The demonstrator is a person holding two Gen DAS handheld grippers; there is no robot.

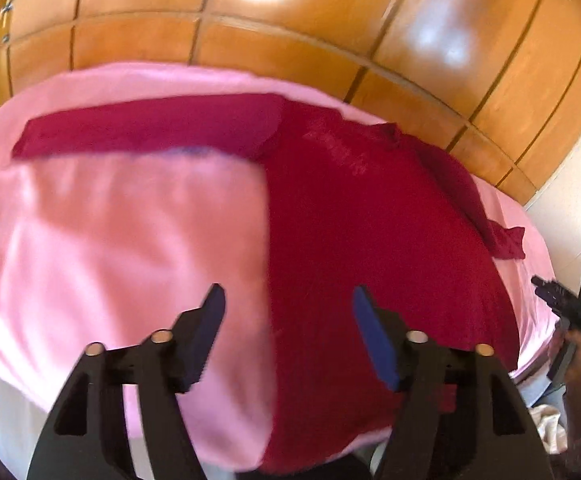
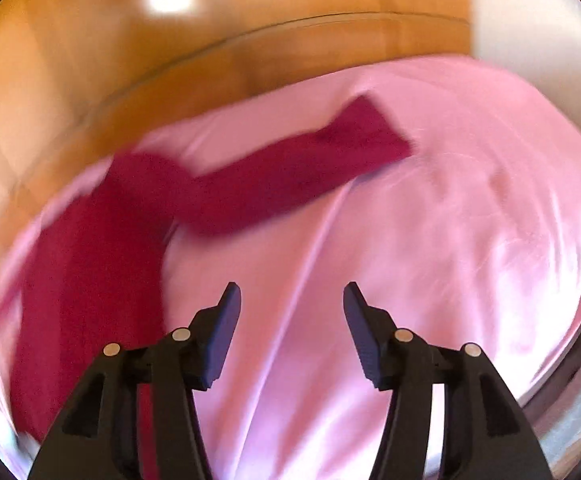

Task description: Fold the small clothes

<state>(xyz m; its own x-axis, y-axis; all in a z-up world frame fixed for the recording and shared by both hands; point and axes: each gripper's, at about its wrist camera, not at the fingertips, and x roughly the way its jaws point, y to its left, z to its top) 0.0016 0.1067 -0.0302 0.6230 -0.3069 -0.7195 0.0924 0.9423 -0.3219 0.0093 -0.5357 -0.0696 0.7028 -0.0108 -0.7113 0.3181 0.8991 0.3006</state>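
So we count one dark red long-sleeved top (image 1: 370, 240) spread flat on one pink sheet (image 1: 110, 240), with two sleeves out to the sides. Two grippers here: our left gripper (image 1: 288, 300) hangs over the top's near edge with its jaws spread and nothing between them, and our right gripper (image 2: 292, 298) is over bare sheet, jaws apart and empty too. Wood panelling (image 1: 290, 32) sits behind. The right wrist view is pretty smeared, and there's faint print on the chest we can't read. The top's near hem is cut off.
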